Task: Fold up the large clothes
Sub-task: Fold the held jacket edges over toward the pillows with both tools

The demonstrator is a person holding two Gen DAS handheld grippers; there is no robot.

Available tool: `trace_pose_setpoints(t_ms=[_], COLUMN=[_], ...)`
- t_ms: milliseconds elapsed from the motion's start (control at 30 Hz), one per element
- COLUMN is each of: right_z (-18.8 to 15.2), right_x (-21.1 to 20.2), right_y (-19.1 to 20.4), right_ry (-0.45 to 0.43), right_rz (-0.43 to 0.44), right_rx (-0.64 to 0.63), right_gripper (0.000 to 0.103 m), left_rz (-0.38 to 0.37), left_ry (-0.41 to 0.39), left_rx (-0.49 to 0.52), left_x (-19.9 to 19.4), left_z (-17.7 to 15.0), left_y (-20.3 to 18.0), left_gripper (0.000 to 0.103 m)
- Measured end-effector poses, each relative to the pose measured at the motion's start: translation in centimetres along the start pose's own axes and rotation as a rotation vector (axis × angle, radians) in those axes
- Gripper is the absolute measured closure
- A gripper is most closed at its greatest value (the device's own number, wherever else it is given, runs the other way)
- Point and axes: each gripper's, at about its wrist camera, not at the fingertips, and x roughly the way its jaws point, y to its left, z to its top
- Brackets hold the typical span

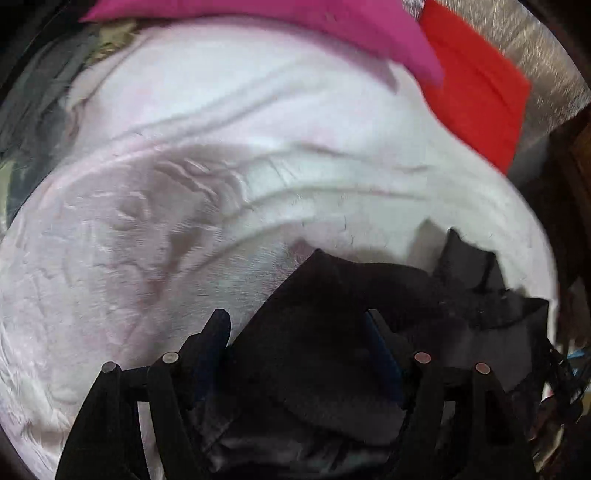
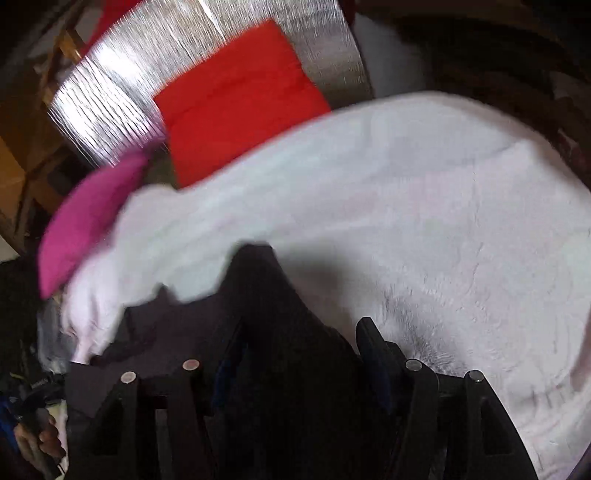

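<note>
A black garment hangs bunched between the fingers of my left gripper, above a white fluffy blanket. The jaws stand wide with the cloth filling the gap; I cannot see whether they pinch it. In the right wrist view the same black garment rises in a peak between the fingers of my right gripper, over the white blanket. Its jaws also stand apart around the cloth. The garment's lower part is hidden behind both grippers.
A folded red cloth and a folded pink cloth lie at the blanket's far edge. A silver foil mat lies beyond them. Dark clothes pile at the far left. Wooden furniture stands left.
</note>
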Motion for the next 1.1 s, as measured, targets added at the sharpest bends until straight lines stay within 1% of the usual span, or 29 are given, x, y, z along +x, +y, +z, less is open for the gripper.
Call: trace_pose_setpoints(t_ms=[33,67,100,167,200,233,267,300,333,367,400,433,467,500,533,567,600,633,667,700,733,767,800,833,933,967,1000,1067,1100], right_z=[-0.1,-0.1,-0.1,0.1,0.1,0.2,0.2,0.4,0.4,0.4,0.4,0.3,0.2,0.1,0.1,0.2,0.1,0.0,-0.1,0.0,0.1,0.0,-0.1,-0.1,-0.6,-0.5,-0.5,-0.3,-0.4], right_x=[0.5,0.6,0.3,-0.7,-1.0,-1.5,-2.0,-2.1,-2.1,-1.7,-1.2,-0.3,0.6,1.0,1.0,0.6,0.0,-0.4,-1.2,-1.5,-1.8,-2.1,-2.3,-2.4,-1.7,-1.4,-1.2,-1.3,-1.2], right_y=[0.1,0.0,-0.1,0.1,0.4,0.5,0.5,0.6,0.6,0.2,-0.1,-0.9,-1.9,-2.5,-3.3,-3.7,-3.8,-3.8,-3.9,-3.8,-3.6,-3.7,-3.8,-4.0,-4.1,-4.1,-3.9,-3.6,-3.5], right_ry=[0.008,0.001,-0.008,-0.055,-0.078,-0.108,-0.135,-0.146,-0.151,-0.144,-0.129,-0.099,-0.059,-0.032,-0.023,-0.033,-0.051,-0.078,-0.111,-0.125,-0.134,-0.142,-0.145,-0.144,-0.143,-0.139,-0.135,-0.147,-0.147], right_rz=[-0.005,-0.002,0.005,0.000,-0.005,-0.008,-0.004,-0.003,-0.006,-0.008,-0.007,0.000,0.026,0.057,0.092,0.121,0.131,0.133,0.139,0.145,0.152,0.162,0.169,0.168,0.167,0.163,0.162,0.166,0.156], right_rx=[-0.003,-0.003,-0.006,-0.028,-0.036,-0.040,-0.042,-0.042,-0.039,-0.022,-0.001,0.036,0.082,0.121,0.164,0.186,0.199,0.212,0.220,0.223,0.230,0.236,0.237,0.236,0.234,0.234,0.230,0.209,0.196], right_gripper=[0.046,0.058,0.066,0.073,0.075,0.076,0.076,0.076,0.076,0.076,0.076,0.076,0.073,0.070,0.067,0.053,0.042,0.041,0.037,0.034,0.034,0.033,0.033,0.033,0.033,0.033,0.033,0.034,0.034], left_rz=[0.035,0.045,0.059,0.096,0.080,0.031,0.010,0.001,0.029,0.076,0.117,0.136,0.115,0.074,0.048,0.024,-0.007,-0.075,-0.120,-0.196,-0.259,-0.313,-0.327,-0.316,-0.188,-0.141,-0.115,-0.076,-0.056], left_ry=[-0.004,-0.012,-0.038,-0.093,-0.121,-0.159,-0.188,-0.237,-0.288,-0.334,-0.351,-0.336,-0.275,-0.211,-0.195,-0.233,-0.246,-0.231,-0.210,-0.185,-0.183,-0.183,-0.168,-0.158,-0.095,-0.100,-0.124,-0.148,-0.167], left_rx=[0.023,0.034,0.041,0.035,0.022,-0.005,-0.018,-0.032,-0.046,-0.061,-0.071,-0.080,-0.097,-0.118,-0.136,-0.152,-0.161,-0.174,-0.187,-0.207,-0.216,-0.215,-0.200,-0.183,-0.096,-0.059,-0.035,-0.014,-0.034], left_x=[0.7,1.0,1.0,0.2,-0.6,-1.7,-2.5,-3.5,-4.2,-4.5,-4.2,-3.4,-2.1,-0.9,-0.5,-1.3,-1.9,-2.4,-2.6,-2.8,-3.0,-3.0,-2.9,-2.8,-1.0,-0.8,-1.1,-1.5,-1.9], left_z=[-0.2,-0.3,-0.6,-0.9,-1.0,-1.1,-1.2,-1.3,-1.4,-1.6,-1.7,-1.7,-1.9,-2.3,-2.7,-3.4,-3.7,-4.0,-4.2,-4.4,-4.6,-4.8,-4.9,-5.0,-4.5,-4.8,-5.1,-5.5,-5.7], left_y=[-0.3,-0.6,-0.7,-0.4,0.0,0.6,1.0,1.6,2.1,2.6,3.1,3.5,4.1,4.7,5.1,5.4,5.5,5.7,5.8,6.0,6.1,5.6,5.0,4.5,2.6,1.9,1.5,1.2,1.6], left_gripper=[0.030,0.035,0.042,0.081,0.082,0.088,0.093,0.097,0.101,0.101,0.102,0.102,0.101,0.101,0.101,0.101,0.096,0.073,0.043,0.031,0.020,0.020,0.020,0.020,0.021,0.027,0.036,0.066,0.074])
